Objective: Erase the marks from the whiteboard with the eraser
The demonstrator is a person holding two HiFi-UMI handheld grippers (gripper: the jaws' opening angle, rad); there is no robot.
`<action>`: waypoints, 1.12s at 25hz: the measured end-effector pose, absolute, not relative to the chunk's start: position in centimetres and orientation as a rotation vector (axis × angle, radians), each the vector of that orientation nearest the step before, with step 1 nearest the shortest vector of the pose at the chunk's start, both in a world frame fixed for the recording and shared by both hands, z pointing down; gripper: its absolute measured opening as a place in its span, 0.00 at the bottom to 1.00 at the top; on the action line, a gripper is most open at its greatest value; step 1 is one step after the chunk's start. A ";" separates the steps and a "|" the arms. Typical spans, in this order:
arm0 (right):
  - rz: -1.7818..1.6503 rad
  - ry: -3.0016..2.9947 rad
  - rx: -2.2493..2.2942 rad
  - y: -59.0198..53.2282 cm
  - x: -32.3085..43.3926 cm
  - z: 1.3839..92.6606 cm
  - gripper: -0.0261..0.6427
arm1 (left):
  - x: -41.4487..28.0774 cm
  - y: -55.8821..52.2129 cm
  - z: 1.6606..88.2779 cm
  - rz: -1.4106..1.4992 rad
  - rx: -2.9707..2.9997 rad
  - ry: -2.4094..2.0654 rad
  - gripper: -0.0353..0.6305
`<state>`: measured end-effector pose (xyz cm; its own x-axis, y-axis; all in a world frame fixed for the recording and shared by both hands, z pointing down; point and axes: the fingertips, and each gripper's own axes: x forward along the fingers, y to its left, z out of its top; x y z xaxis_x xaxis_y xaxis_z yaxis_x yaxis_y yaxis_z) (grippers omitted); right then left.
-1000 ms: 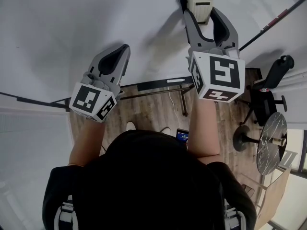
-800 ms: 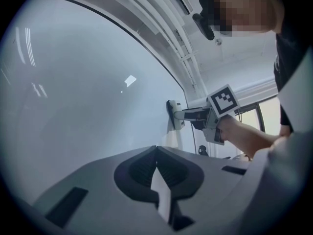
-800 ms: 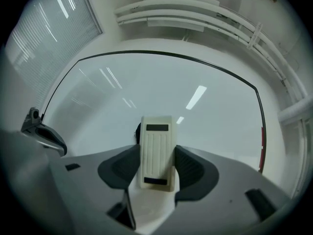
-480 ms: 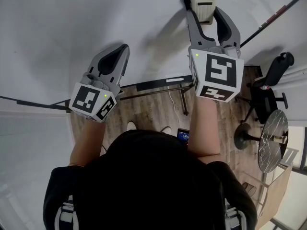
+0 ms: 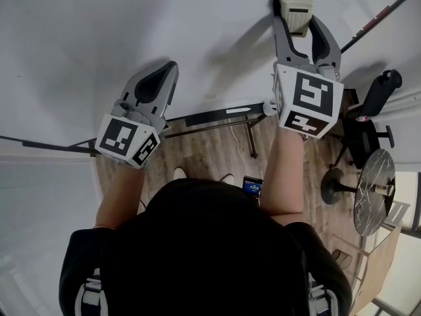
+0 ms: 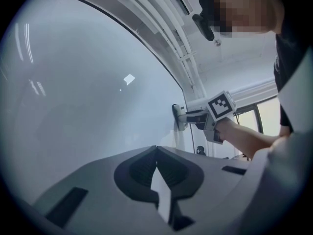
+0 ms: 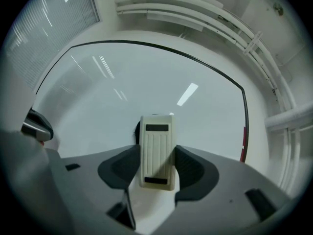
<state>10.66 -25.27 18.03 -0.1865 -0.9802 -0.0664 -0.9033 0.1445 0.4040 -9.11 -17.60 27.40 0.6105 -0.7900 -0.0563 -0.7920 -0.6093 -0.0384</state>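
The whiteboard (image 5: 118, 25) fills the upper part of the head view, and I see no marks on it. A cream eraser (image 5: 294, 6) with a dark felt pad is pressed flat against the board, and my right gripper (image 5: 296, 20) is shut on it. In the right gripper view the eraser (image 7: 156, 151) stands upright between the jaws, with the whiteboard (image 7: 146, 92) behind it. My left gripper (image 5: 171, 68) is held near the board's lower part, to the left, shut and holding nothing. Its closed tips (image 6: 156, 149) point along the whiteboard (image 6: 73, 97), with the right gripper (image 6: 188, 115) farther along.
Along the board's lower edge runs a dark tray (image 5: 217, 116). Below lies a wooden floor (image 5: 210, 153), with a black office chair (image 5: 368, 117) and a round table (image 5: 371, 186) at the right. A red strip (image 7: 242, 148) sits at the board's right frame.
My right gripper has slid the eraser to the right along the board. The left gripper has stayed where it was.
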 end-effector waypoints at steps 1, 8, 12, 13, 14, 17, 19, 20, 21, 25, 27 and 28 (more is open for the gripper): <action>-0.526 -2.203 1.864 -25.4 11.2 18.0 0.37 | -9.1 -17.6 27.4 0.050 -2.766 1.360 0.06; -0.489 -2.156 1.936 -25.8 14.8 18.6 0.37 | -8.8 -18.0 27.6 0.042 -2.776 1.346 0.06; -0.470 -2.105 1.986 -26.2 17.1 19.2 0.37 | -8.5 -18.5 27.9 0.040 -2.790 1.331 0.06; -0.465 -2.093 1.995 -26.3 17.5 19.3 0.37 | -8.4 -18.5 27.9 0.041 -2.793 1.325 0.06; -0.461 -2.085 2.001 -26.4 17.9 19.4 0.37 | -8.2 -18.5 28.0 0.041 -2.797 1.319 0.06; -0.441 -2.118 1.985 -26.3 18.4 19.9 0.37 | -7.7 -18.2 28.2 0.039 -2.805 1.301 0.06; -0.434 -2.182 1.954 -25.6 18.1 19.9 0.37 | -7.5 -18.1 28.3 0.041 -2.805 1.295 0.06; -0.439 -2.230 1.931 -25.0 17.7 19.8 0.37 | -7.5 -18.0 28.3 0.043 -2.804 1.296 0.06; -0.449 -2.287 1.901 -24.2 17.1 19.7 0.37 | -7.6 -18.0 28.3 0.047 -2.801 1.298 0.06; -0.441 -2.560 1.726 -20.9 13.9 20.1 0.37 | -8.2 -17.6 28.4 0.066 -2.795 1.308 0.06; -0.370 -2.683 1.622 -19.6 12.6 21.4 0.37 | -8.4 -17.3 28.8 0.070 -2.796 1.304 0.06; -0.322 -2.732 1.579 -19.0 12.2 22.1 0.37 | -8.5 -17.2 29.0 0.068 -2.796 1.298 0.06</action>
